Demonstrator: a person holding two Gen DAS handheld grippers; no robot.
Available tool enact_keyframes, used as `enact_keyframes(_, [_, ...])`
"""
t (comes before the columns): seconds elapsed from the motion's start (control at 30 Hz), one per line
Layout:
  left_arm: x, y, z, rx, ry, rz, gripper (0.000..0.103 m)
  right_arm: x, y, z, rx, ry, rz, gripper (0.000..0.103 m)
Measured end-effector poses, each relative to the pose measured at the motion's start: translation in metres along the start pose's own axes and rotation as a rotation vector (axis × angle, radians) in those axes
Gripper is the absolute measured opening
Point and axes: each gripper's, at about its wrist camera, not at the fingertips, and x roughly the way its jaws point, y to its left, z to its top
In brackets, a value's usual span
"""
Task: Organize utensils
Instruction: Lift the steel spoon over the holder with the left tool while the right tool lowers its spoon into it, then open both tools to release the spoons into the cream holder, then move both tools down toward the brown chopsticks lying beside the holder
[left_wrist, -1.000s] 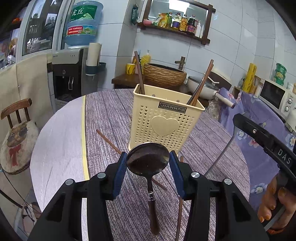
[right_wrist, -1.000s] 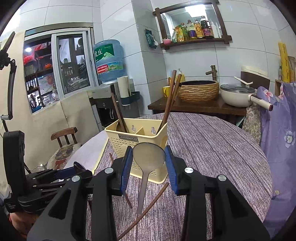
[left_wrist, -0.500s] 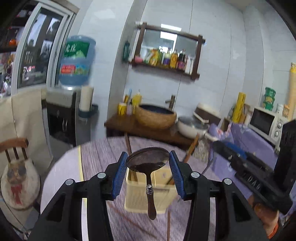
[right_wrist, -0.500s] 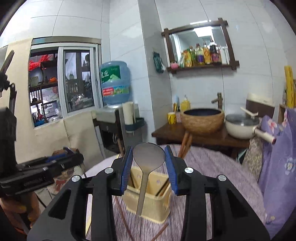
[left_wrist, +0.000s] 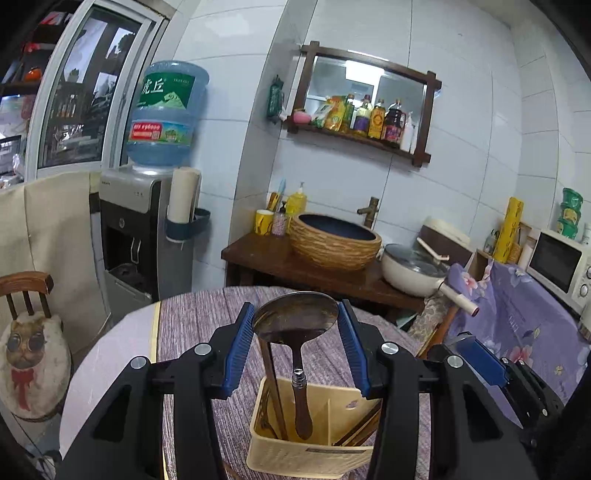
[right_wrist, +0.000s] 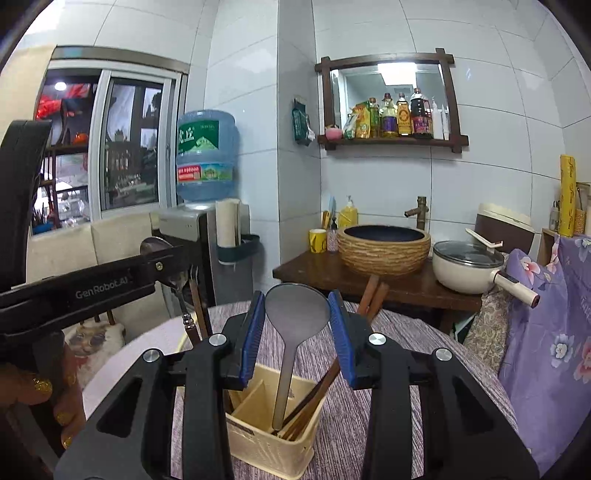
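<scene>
Metal bowls are clamped between the blue pads: the left gripper (left_wrist: 295, 334) holds the dark spoon (left_wrist: 295, 321) and the right gripper (right_wrist: 297, 323) the grey ladle (right_wrist: 297, 308), so both handles hang straight down above the yellow caddy (right_wrist: 266, 443). I judge this hold lets the handles enter first. Chopsticks (right_wrist: 314, 393) already lean inside, so free room is only near the divider, and the rim is close under both handles.

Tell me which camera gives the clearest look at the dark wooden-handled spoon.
The left wrist view: the dark spoon fills the centre, bowl clamped in the left gripper, handle hanging over the yellow caddy. The right wrist view shows only a sliver of it behind that gripper's body.
</scene>
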Motion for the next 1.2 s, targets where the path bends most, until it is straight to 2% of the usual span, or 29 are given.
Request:
enact_keyframes(0.4, [0.023,0.011,-0.043,0.009,0.11,0.005,0.046,0.016,0.005,-0.056,-0.018,0.08,-0.006,0.036])
enact_keyframes(0.5, [0.019,0.017,-0.045,-0.007,0.098,0.014,0.046,0.016,0.006,-0.063,-0.02,0.085,-0.009,0.037])
enact_keyframes(0.6, [0.008,0.021,-0.042,-0.021,0.079,0.011,0.056,0.007,0.007,-0.066,-0.025,0.064,-0.014,0.046])
enact_keyframes(0.77, [-0.022,0.028,-0.042,-0.034,0.022,0.015,0.069,-0.019,0.014,-0.066,-0.044,0.02,-0.008,0.052])
enact_keyframes(0.9, [-0.044,0.043,-0.052,-0.054,0.001,0.057,0.071,-0.044,0.01,-0.074,-0.024,0.017,-0.026,0.056])
enact_keyframes(1.03, [-0.047,0.067,-0.072,-0.071,0.073,0.116,0.07,-0.055,-0.002,-0.088,0.041,0.1,-0.037,0.06])
enact_keyframes(1.13, [-0.038,0.084,-0.096,-0.094,0.161,0.145,0.068,-0.053,-0.008,-0.107,0.097,0.213,-0.023,0.06])
enact_keyframes(1.2, [-0.024,0.093,-0.115,-0.101,0.243,0.156,0.063,-0.051,-0.011,-0.122,0.127,0.276,-0.027,0.06])
